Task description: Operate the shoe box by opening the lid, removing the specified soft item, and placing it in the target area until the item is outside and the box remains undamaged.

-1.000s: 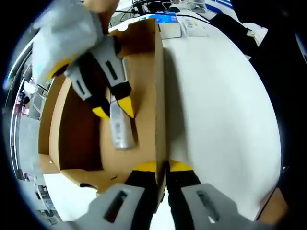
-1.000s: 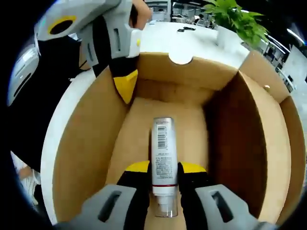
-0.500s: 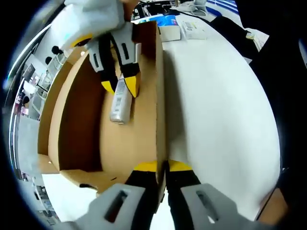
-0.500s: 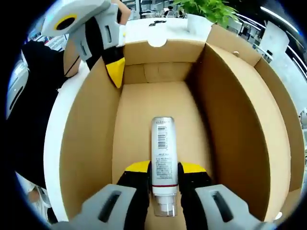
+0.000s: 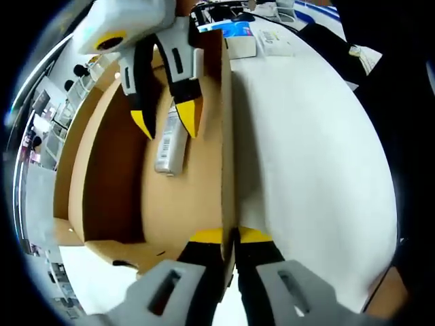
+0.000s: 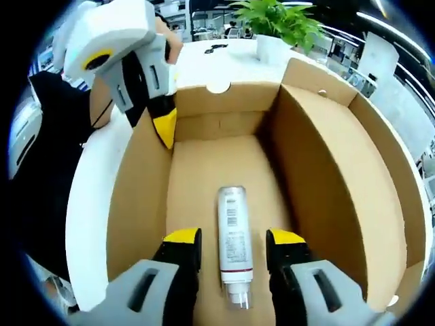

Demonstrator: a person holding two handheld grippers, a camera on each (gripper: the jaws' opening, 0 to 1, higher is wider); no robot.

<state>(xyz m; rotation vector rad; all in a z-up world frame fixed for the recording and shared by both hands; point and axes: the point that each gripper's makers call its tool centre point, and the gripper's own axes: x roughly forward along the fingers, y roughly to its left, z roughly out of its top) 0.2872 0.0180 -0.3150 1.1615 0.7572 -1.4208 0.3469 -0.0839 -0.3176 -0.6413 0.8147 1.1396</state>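
An open brown cardboard shoe box (image 6: 224,109) stands on a white table (image 5: 306,149). On its floor lies a silver tube (image 6: 234,238) with a barcode and a clear cap. My right gripper (image 6: 234,238) is open, its yellow tips either side of the tube and apart from it. In the left gripper view the right gripper (image 5: 168,121) reaches in from above, straddling the tube (image 5: 170,144). My left gripper (image 5: 230,236) is shut on the box's side wall (image 5: 224,156); in the right gripper view the left gripper (image 6: 158,125) clamps that wall at the upper left.
The box's lid (image 6: 387,176) stands open on the side away from my left gripper. A potted plant (image 6: 275,27) sits beyond the box. Papers and small boxes (image 5: 245,41) lie at the table's far end. A person in black (image 6: 47,170) stands beside the table.
My right gripper carried the tube along the box floor, then opened and let it go; the tube now lies free. The left gripper keeps its hold on the wall.
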